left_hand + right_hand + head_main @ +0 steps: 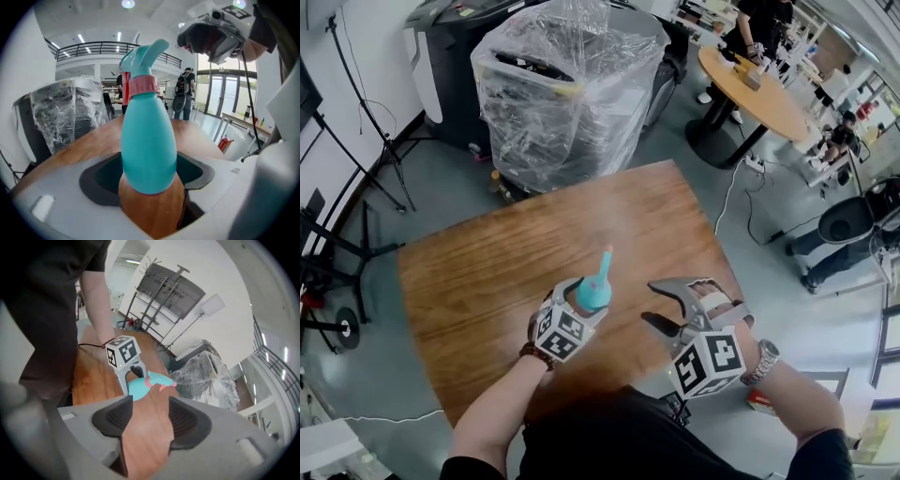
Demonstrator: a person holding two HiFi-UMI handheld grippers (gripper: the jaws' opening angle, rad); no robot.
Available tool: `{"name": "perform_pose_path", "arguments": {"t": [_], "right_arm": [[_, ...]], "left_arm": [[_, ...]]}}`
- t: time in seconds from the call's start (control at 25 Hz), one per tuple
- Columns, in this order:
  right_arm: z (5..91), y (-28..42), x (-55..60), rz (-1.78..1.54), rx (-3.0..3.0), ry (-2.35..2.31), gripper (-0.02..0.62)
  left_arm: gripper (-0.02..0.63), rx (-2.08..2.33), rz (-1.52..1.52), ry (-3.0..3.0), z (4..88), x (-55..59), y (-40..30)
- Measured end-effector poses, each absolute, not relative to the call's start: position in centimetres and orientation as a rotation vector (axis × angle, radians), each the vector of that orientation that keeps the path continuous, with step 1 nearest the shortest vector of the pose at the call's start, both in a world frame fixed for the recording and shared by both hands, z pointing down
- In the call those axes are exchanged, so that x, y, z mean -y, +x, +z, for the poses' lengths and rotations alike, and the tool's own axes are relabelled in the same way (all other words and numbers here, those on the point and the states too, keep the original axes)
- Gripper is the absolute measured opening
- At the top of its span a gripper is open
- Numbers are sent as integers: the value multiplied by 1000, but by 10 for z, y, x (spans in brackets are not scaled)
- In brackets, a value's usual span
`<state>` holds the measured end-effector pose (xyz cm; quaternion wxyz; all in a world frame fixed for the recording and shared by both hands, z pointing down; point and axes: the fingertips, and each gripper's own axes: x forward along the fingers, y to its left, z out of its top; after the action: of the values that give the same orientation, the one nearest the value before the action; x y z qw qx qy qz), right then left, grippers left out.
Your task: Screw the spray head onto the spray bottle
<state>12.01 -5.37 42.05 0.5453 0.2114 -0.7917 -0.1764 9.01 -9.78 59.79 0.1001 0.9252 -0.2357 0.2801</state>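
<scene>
Wood table [478, 272] under you: your left gripper [579, 311] clamps the bottle [592, 294] low, leaving its head [605, 262] free, likely for turning, right gripper [652, 303] beside it gaping and empty, no brand readable, only cube markers [708, 361], wrapped machine [567, 84] beyond.

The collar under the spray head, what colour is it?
Pink collar on a teal bottle; the left gripper view shows it best.

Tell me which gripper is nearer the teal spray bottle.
Left. The left gripper grips the teal plastic spray bottle between its fingers; the right gripper stands open and empty to its right, not touching it.
</scene>
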Motion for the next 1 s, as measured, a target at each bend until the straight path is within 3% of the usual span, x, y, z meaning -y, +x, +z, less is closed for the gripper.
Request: {"name": "perform_pose_path", "arguments": {"t": [0.12,0.4,0.6,1.0], "right_arm": [[426,129,55,-311,1960,634,204],[438,147,64,-135,2080,914,55],[453,154,60,-51,2142,1018,-3],[476,140,49,137,2188,1131,-5]], "left_arm": [[380,744,817,2716,612,107,92],[380,789,829,2709,633,118,100],[382,790,857,2750,639,123,104],[414,719,895,2759,627,115,98]]}}
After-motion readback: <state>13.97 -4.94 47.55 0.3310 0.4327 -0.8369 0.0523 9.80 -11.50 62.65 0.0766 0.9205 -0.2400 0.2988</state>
